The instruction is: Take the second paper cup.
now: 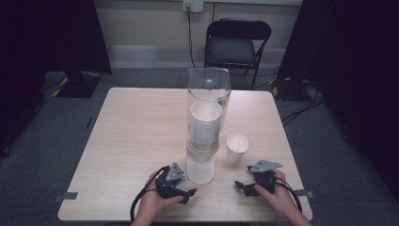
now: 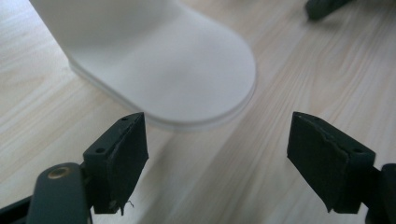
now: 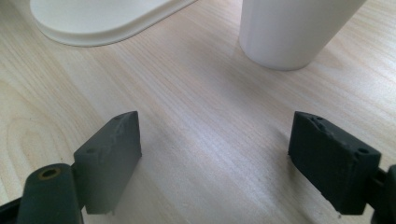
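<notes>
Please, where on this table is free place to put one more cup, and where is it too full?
Free: the broad table surface left of the cup dispenser, and the strip between the loose paper cup and the right edge. Crowded: the near edge, where the left gripper and right gripper flank the dispenser's base.

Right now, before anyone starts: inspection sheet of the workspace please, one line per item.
Surface: light wood table, bare apart from the items below.
Job's things: clear cup dispenser on a white base, holding a stack of white cups; one loose paper cup upright to its right, standing apart.
Clutter: nothing seen.
Grippers: left gripper and right gripper both hand-held at the near edge, jaws open, holding nothing.
Cables: one trails from each gripper; more lie on the floor at right.
Surroundings: folding chair behind the table, black curtains on both sides, grey carpet.
</notes>
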